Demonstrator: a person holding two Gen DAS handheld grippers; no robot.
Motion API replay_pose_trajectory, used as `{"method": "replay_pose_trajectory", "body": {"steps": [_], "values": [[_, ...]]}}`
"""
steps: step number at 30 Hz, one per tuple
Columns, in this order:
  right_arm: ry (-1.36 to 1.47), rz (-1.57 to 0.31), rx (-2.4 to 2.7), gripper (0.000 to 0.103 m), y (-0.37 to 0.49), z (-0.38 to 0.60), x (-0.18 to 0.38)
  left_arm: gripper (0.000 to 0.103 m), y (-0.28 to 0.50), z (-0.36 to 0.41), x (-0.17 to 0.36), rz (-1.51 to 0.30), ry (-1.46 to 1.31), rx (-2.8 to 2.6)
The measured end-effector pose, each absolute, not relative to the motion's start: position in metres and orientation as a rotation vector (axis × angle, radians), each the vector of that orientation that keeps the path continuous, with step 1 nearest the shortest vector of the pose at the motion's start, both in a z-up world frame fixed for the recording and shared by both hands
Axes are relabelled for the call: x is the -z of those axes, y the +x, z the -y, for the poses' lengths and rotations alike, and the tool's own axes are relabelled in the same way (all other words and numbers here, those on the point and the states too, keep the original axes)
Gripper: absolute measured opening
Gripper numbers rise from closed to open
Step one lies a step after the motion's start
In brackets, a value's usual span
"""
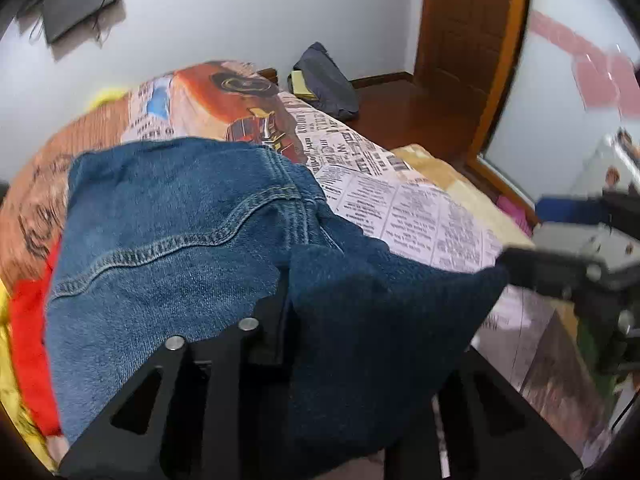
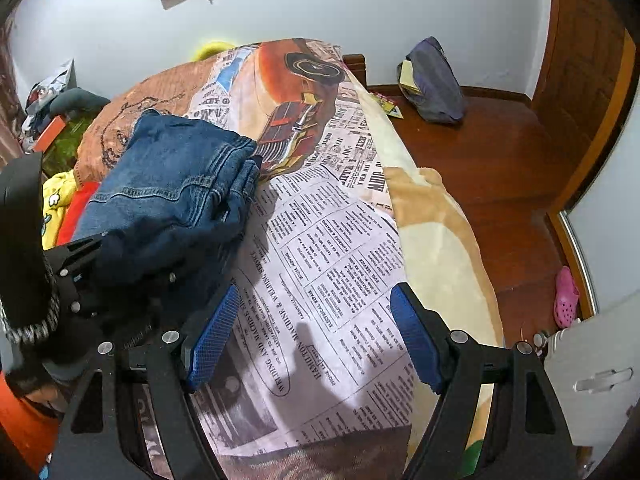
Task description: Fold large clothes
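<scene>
Blue denim jeans (image 1: 180,220) lie folded on a bed with a newspaper-print blanket (image 1: 416,208). My left gripper (image 1: 348,344) is shut on a dark fold of the jeans, which drapes over and hides its fingertips. In the right wrist view the jeans (image 2: 176,184) sit at the left, with the left gripper (image 2: 92,264) holding their near edge. My right gripper (image 2: 316,336) is open and empty, its blue pads (image 2: 212,336) spread wide above the blanket (image 2: 328,272), to the right of the jeans. The right gripper (image 1: 560,264) shows at the right edge of the left wrist view.
Red and yellow cloth (image 1: 28,332) lies left of the jeans. A dark bag (image 2: 436,80) stands on the wooden floor (image 2: 500,168) by the wall. A pink shoe (image 2: 566,296) and a white appliance (image 2: 596,376) are at the right. A wooden door (image 1: 468,32) stands beyond the bed.
</scene>
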State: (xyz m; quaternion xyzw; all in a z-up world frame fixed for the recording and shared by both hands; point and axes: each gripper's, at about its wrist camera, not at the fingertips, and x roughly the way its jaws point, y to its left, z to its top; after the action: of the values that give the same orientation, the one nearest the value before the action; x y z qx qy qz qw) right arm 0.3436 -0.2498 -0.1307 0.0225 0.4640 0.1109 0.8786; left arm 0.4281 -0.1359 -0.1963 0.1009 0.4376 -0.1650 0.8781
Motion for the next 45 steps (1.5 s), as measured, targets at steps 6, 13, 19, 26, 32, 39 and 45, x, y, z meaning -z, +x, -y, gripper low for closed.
{"method": "replay_pose_trajectory", "body": {"steps": [6, 13, 19, 26, 32, 39, 45], "values": [[0.056, -0.9, -0.283, 0.075, 0.331, 0.245, 0.107, 0.064, 0.408, 0.12, 0.17, -0.953, 0.153, 0.427], [0.056, -0.84, -0.377, 0.075, 0.332, 0.217, 0.086, 0.079, 0.38, 0.066, 0.136, -0.903, 0.07, 0.395], [0.028, -0.868, -0.441, 0.075, 0.345, 0.177, 0.098, 0.093, 0.374, 0.013, 0.122, -0.822, 0.082, 0.236], [-0.019, -1.008, -0.419, 0.075, 0.35, 0.159, 0.154, 0.095, 0.392, -0.049, 0.172, -0.958, 0.026, 0.063], [0.092, -1.086, -0.434, 0.075, 0.342, 0.186, 0.169, 0.096, 0.373, -0.074, 0.19, -0.995, -0.083, 0.135], [0.103, -1.079, -0.426, 0.075, 0.341, 0.207, 0.153, 0.096, 0.361, -0.086, 0.181, -1.009, 0.014, 0.119], [0.144, -1.056, -0.475, 0.075, 0.363, 0.207, 0.138, 0.096, 0.392, -0.104, 0.154, -0.972, -0.115, 0.149]]}}
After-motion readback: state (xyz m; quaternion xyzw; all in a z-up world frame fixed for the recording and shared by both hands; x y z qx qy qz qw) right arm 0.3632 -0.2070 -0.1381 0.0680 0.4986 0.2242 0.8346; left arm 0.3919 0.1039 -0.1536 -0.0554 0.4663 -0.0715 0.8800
